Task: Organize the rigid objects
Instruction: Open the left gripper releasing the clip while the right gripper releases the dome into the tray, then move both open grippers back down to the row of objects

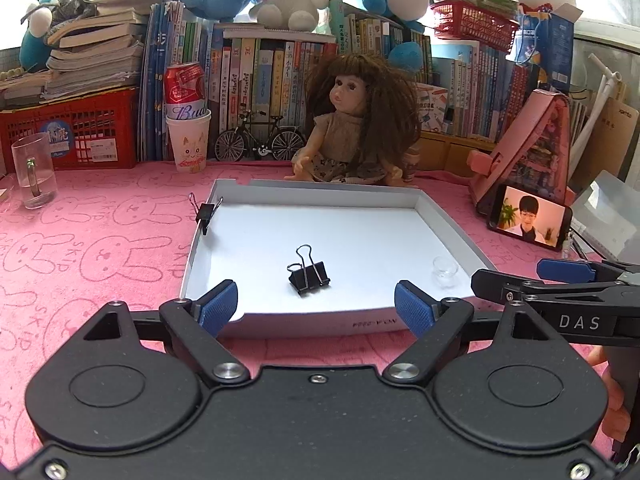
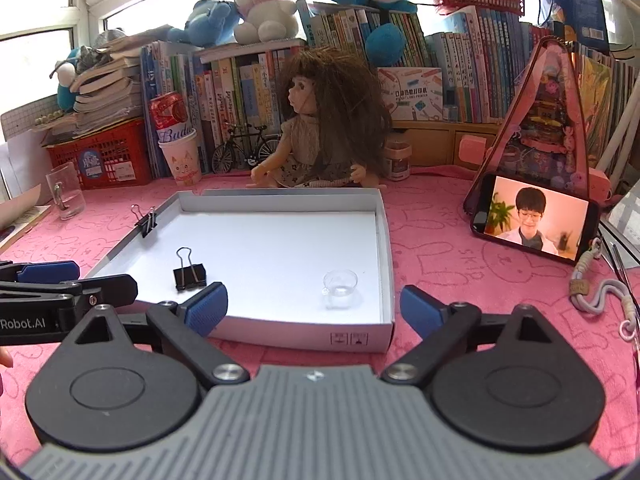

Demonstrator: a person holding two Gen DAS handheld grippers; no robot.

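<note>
A shallow white box lid [image 1: 440, 216] [image 2: 384, 240] lies on the pink cloth. A black binder clip [image 1: 308, 274] [image 2: 189, 274] lies inside it near the front. A second binder clip [image 1: 206, 212] [image 2: 146, 220] is clamped on the lid's left wall. A small clear glass cup [image 1: 445, 270] [image 2: 340, 284] stands inside at the front right. My left gripper [image 1: 316, 308] is open and empty, just before the lid's front edge. My right gripper [image 2: 314, 310] is open and empty, at the lid's front right corner.
A doll [image 1: 356, 120] [image 2: 320, 120] sits behind the lid. A phone [image 1: 528, 220] [image 2: 534, 220] leans on a pink stand at the right. A glass mug [image 1: 34, 172], a paper cup with a can [image 1: 188, 136], a toy bicycle [image 1: 260, 140] and books line the back.
</note>
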